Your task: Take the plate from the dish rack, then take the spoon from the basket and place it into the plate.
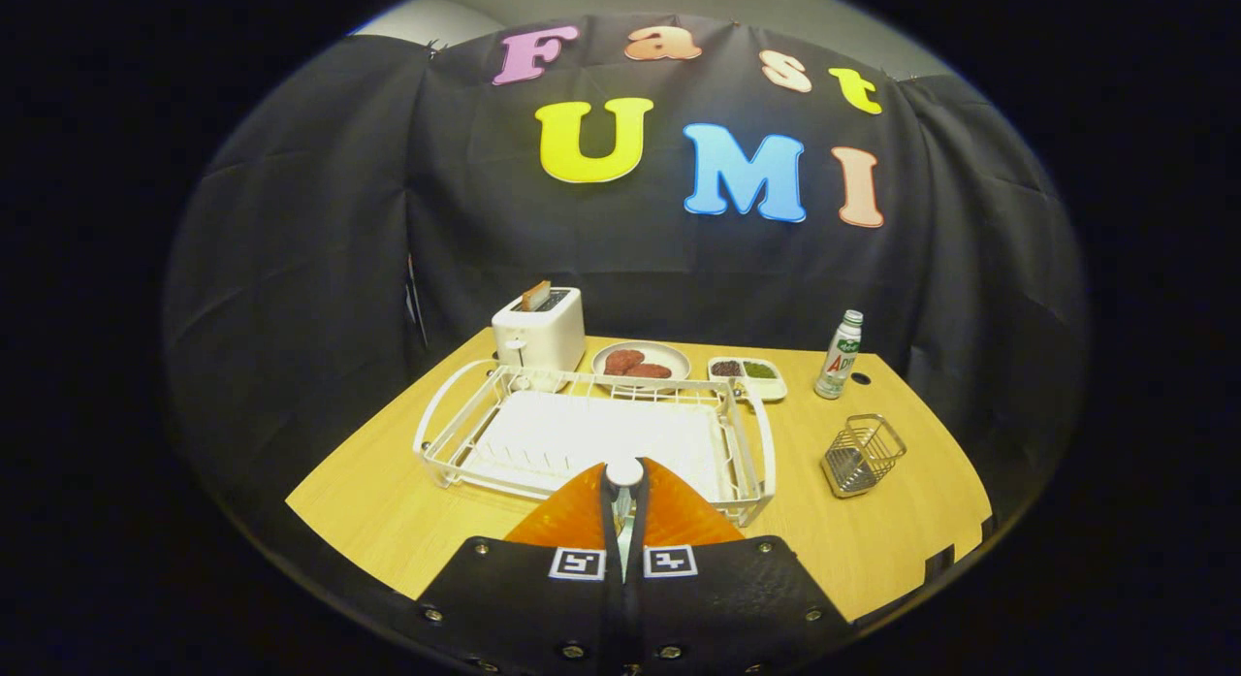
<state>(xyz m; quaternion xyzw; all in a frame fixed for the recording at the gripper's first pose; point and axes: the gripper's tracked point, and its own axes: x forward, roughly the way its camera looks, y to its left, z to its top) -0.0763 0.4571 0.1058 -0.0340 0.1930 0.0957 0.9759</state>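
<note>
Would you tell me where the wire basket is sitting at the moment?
In the gripper view, the wire basket sits on the table right of the dish rack, nearer than the bottle.

We see bare light wooden tabletop (388,501) open on both flanks of the white wire dish rack (456,434), whose raised rim bars the way just ahead of our gripper (623,506), its fingers closed together on a spoon. To the right, the small wire mesh basket (862,454) stands alone with free room around it. Beyond the rack, a white toaster (539,333), a round plate of food (641,363), a small rectangular dish (747,373) and a plastic bottle (840,356) crowd the back edge.
</note>
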